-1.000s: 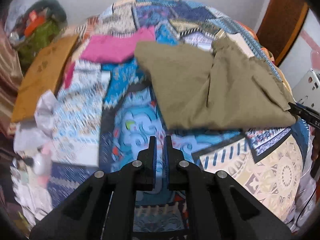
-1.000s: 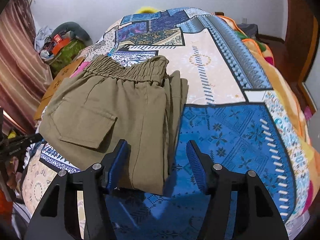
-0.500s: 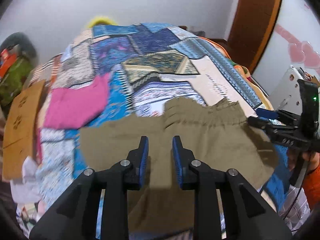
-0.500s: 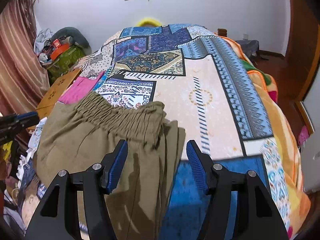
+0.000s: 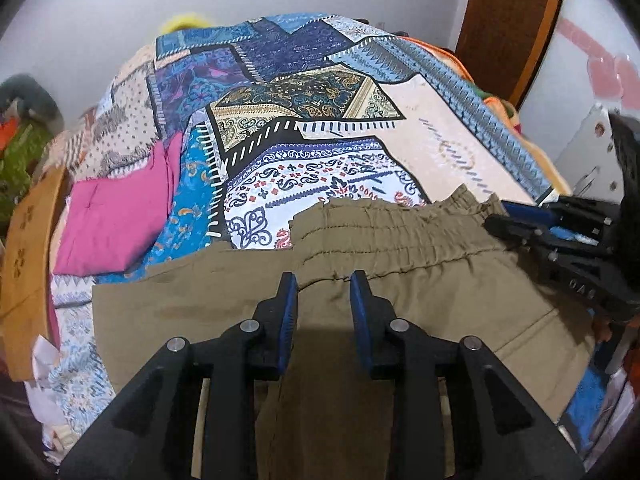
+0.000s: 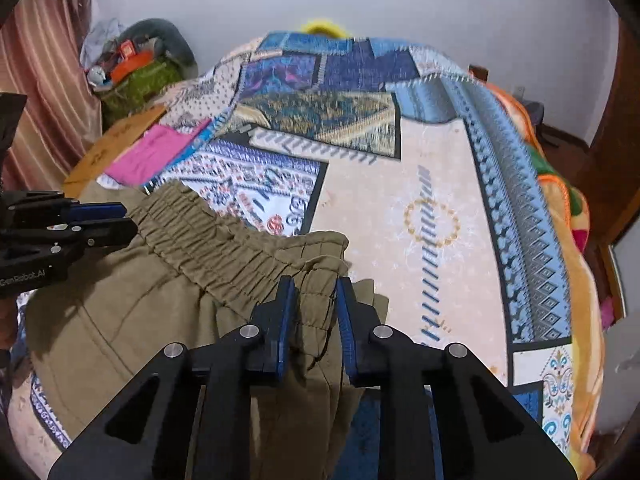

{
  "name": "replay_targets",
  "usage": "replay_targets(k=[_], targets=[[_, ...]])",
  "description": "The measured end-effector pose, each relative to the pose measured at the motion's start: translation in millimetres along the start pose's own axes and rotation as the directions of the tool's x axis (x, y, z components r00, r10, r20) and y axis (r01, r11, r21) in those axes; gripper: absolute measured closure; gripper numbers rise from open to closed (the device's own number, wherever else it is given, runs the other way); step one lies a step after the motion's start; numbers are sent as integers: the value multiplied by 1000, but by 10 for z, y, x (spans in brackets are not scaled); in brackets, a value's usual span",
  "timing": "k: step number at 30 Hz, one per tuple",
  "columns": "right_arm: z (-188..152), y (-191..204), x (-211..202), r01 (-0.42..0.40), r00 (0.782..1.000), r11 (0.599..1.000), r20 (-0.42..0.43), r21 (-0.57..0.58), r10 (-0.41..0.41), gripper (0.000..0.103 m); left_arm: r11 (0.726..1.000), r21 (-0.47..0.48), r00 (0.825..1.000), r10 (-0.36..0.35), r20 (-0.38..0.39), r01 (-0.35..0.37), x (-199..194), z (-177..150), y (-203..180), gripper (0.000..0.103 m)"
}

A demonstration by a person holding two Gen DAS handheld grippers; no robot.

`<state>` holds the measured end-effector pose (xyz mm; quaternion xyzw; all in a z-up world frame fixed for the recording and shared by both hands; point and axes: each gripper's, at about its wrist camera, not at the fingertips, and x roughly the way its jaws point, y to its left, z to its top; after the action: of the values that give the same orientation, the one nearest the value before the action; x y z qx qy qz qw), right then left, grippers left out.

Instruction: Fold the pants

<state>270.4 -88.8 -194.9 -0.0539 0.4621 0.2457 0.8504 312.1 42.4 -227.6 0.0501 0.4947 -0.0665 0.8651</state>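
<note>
Olive-khaki pants (image 5: 400, 280) lie folded on the patchwork bedspread, with the gathered elastic waistband (image 5: 384, 232) toward the far side. My left gripper (image 5: 323, 284) hovers over the pants just below the waistband, its jaws partly open with cloth beneath them. My right gripper (image 6: 316, 288) sits at the waistband's right end (image 6: 320, 256), jaws narrowed around bunched fabric; whether they pinch it is unclear. Each gripper shows in the other view, the right one at the right edge (image 5: 496, 220) and the left one at the left edge (image 6: 132, 224).
A folded pink garment (image 5: 112, 228) lies on the bed's left side, also in the right wrist view (image 6: 152, 152). A brown cardboard piece (image 5: 24, 256) leans at the left edge. A cluttered pile (image 6: 136, 64) sits by the curtain. A wooden door frame (image 5: 512, 20) stands at right.
Both grippers moved forward toward the waistband. The left gripper's jaws opened from nearly shut. The right gripper's jaws narrowed around the waistband's right end.
</note>
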Motion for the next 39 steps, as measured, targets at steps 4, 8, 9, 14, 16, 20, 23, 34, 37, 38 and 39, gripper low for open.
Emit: replay_targets(k=[4,8,9,14,16,20,23,34,37,38,39], targets=[[20,-16,22,10,1000,1000,-19,-18,-10,85,1000,-22,1000,0,-16,-1,-4,5,50,66],[67,-15,-75,24,999,999,-26,-33,-25,84,998,-59,1000,6,2,-6,-204,4,143,66],[76,-19,-143,23,1000,999,-19,-29,-24,83,998,-58,999,27,22,-26,-296,-14,168,66],[50,-44,-455,34,999,999,14,-15,-34,52,994,-106,997,27,77,-18,-683,-129,428,58],[16,-35,-549,47,998,999,38,-14,-47,45,991,-131,995,42,93,-30,-796,-208,550,48],[-97,-13,-650,49,998,999,32,-13,-48,42,985,-170,995,54,82,-39,-859,-416,737,41],[-214,-37,-631,35,999,999,15,27,-35,39,978,-208,1000,11,28,-5,-774,-581,849,41],[-520,-232,-292,-81,990,970,-98,229,106,39,944,-324,994,-89,-69,62,-331,-866,992,41],[-493,-279,-191,-113,985,958,-98,263,143,38,938,-337,992,-112,-59,85,-288,-815,1004,41],[-499,-292,-131,-126,982,952,-98,280,159,38,938,-336,992,-113,-57,88,-278,-798,997,41],[-499,-310,-98,-137,980,945,-97,296,172,37,940,-330,992,-112,-57,87,-265,-779,980,41]])
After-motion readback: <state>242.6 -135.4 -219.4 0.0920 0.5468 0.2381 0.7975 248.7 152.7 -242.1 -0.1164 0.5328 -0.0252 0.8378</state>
